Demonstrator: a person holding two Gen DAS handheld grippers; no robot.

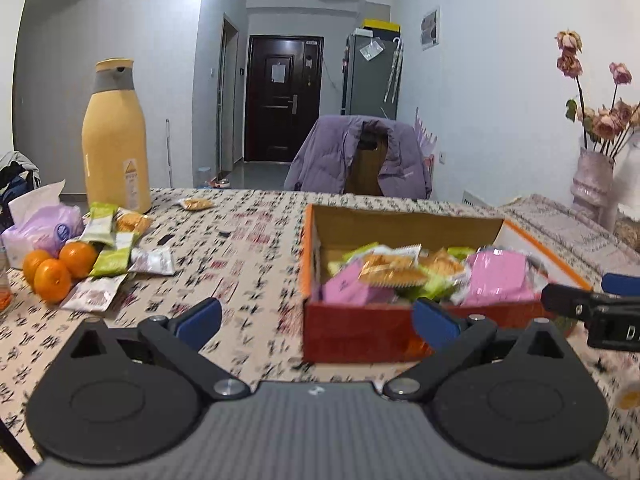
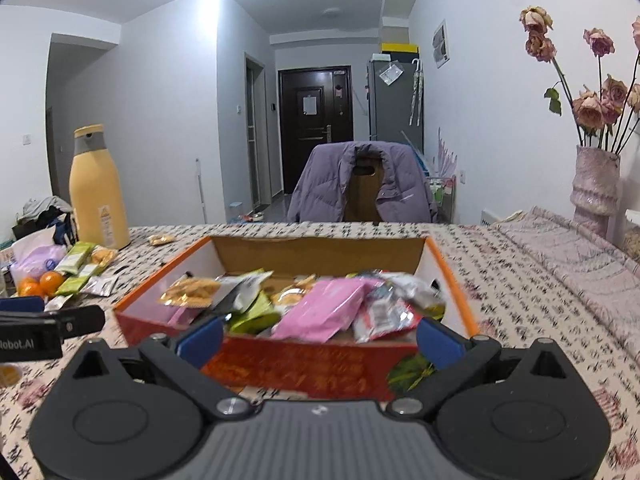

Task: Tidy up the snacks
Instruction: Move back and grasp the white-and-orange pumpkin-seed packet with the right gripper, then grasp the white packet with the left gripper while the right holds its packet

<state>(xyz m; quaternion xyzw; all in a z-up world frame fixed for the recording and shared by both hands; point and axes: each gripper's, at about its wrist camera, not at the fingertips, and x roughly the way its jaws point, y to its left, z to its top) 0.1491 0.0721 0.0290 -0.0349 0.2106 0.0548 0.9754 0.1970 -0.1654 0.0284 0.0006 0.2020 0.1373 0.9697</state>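
Note:
An open orange cardboard box point(image 1: 360, 332) point(image 2: 304, 372) sits on the patterned table and holds several snack packets, among them pink ones point(image 1: 500, 276) point(image 2: 324, 312) and a biscuit packet point(image 1: 390, 272) point(image 2: 190, 292). A loose pile of green, silver and biscuit packets point(image 1: 114, 252) point(image 2: 80, 268) lies at the left. One biscuit packet point(image 1: 196, 203) point(image 2: 160, 239) lies alone farther back. My left gripper point(image 1: 316, 322) stands open and empty, left of the box front. My right gripper point(image 2: 320, 340) is open in front of the box, empty.
A tall yellow flask point(image 1: 116, 140) point(image 2: 98, 188) stands at the back left. Three oranges point(image 1: 54, 268) and a tissue pack point(image 1: 36, 224) lie by the pile. A vase of dried roses point(image 1: 594, 184) point(image 2: 596, 188) stands at the right. A chair with a purple jacket point(image 1: 360, 156) is behind the table.

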